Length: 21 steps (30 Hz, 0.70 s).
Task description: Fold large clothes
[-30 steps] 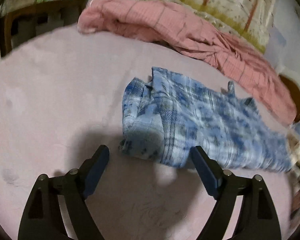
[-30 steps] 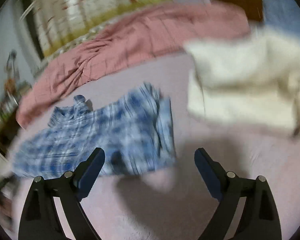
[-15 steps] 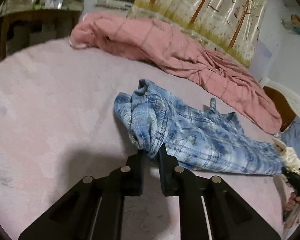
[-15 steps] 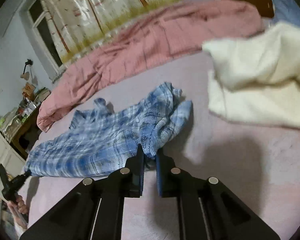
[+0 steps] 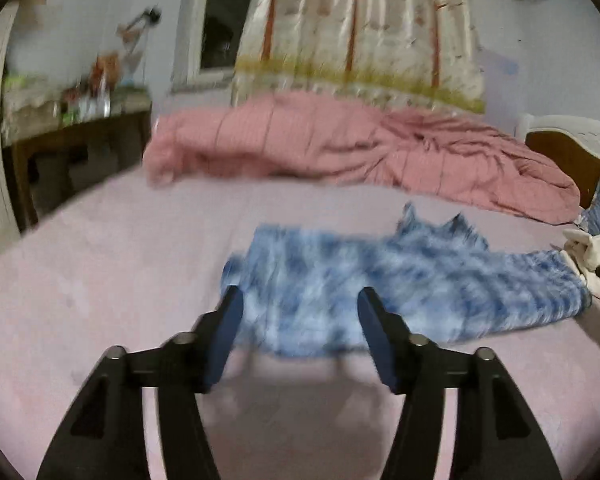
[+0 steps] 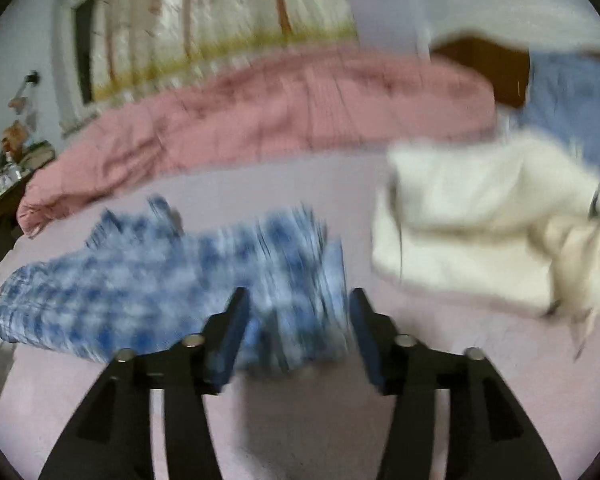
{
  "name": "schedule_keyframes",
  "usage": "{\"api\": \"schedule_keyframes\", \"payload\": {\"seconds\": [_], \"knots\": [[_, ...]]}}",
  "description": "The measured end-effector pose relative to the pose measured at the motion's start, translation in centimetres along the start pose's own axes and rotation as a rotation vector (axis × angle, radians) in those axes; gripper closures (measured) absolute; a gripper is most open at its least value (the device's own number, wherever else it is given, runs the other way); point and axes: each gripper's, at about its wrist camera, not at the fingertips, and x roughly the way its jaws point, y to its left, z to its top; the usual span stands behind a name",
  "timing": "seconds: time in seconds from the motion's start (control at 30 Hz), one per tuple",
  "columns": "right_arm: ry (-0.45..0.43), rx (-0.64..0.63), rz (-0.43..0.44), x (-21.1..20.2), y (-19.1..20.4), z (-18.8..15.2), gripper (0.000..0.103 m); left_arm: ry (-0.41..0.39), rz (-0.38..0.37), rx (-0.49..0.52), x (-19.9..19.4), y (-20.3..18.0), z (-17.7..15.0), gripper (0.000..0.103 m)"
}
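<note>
While both pictures are blurry, the big things still show. Closest in the left wrist view is the left gripper (image 5: 300, 308). Its jaws are about half open and opening wider. The near edge of the blue checked shirt (image 5: 400, 284) shows in the gap between them, but the dark blue pads do not press on it.

The right gripper (image 6: 296, 308) looks the same in its own view. Its jaws are about half open and opening too. A bunched end of the blue checked shirt (image 6: 160, 280) sits in the gap, and the pads do not squeeze it.

The shirt lies on the pink bed (image 5: 100, 280), stretched out sideways across it. Each gripper is at a different end of the shirt. One end is bunched up, and a collar or some such part pokes up along the far edge.

Just beside the shirt lies a heap of cream clothes (image 6: 480, 220). Past that is something light blue (image 6: 572, 100), too blurry to tell what it is.

Farther back, a pink blanket (image 5: 360, 148) lies rumpled across the bed. Behind it hangs a curtain with trees (image 5: 360, 28) next to a dark window (image 5: 224, 20). Off to the side stands a wooden tabletop (image 5: 80, 120) with small things on it.
</note>
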Motion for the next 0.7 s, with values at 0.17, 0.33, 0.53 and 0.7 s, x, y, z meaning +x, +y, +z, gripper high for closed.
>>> {"api": "schedule_keyframes", "payload": {"seconds": [0.17, 0.33, 0.53, 0.7], "knots": [[0.024, -0.117, 0.159, -1.2, 5.2, 4.7, 0.026, 0.068, -0.020, 0.187, 4.9, -6.0, 5.7, 0.043], [0.161, -0.163, 0.211, 2.9, 11.5, 7.8, 0.018, 0.187, -0.033, 0.149, 10.5, -8.8, 8.6, 0.038], [0.246, -0.152, 0.138, 9.0, 13.1, 3.6, 0.023, 0.323, 0.023, 0.132, 15.5, -9.2, 4.2, 0.038], [0.338, -0.229, 0.245, 11.0, 13.8, 0.2, 0.080, 0.378, 0.030, 0.134, 17.4, -8.6, 0.7, 0.048]]}}
